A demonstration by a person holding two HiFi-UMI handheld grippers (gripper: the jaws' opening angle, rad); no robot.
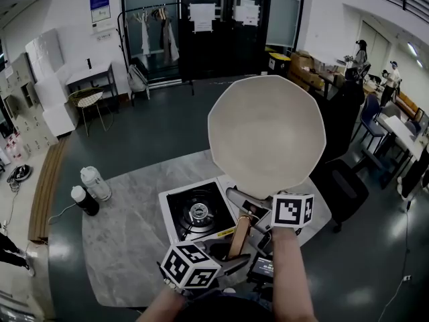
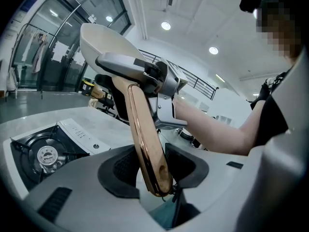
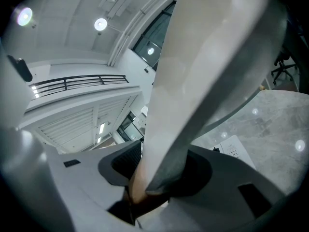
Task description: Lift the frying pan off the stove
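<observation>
Frying pan (image 1: pixel 266 136) hung tilted in the air, well clear of the stove (image 1: pixel 194 213) on the counter (image 1: pixel 127 247); left hand-held gripper (image 2: pixel 153 173) clamped the end of the handle (image 2: pixel 144 129); right hand-held gripper (image 3: pixel 157 175) clamped its neck, likely sharing the weight.

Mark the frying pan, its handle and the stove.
frying pan (image 1: pixel 267 136), head view, middle of its pale face.
handle (image 2: pixel 145 139), left gripper view, mid-length of the copper bar.
stove (image 1: pixel 198 211), head view, its central burner.

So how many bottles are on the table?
2. A pale bottle and a darker, white-capped bottle stand together at the table's left edge, left of the stove. The raised pan may hide others.
</observation>
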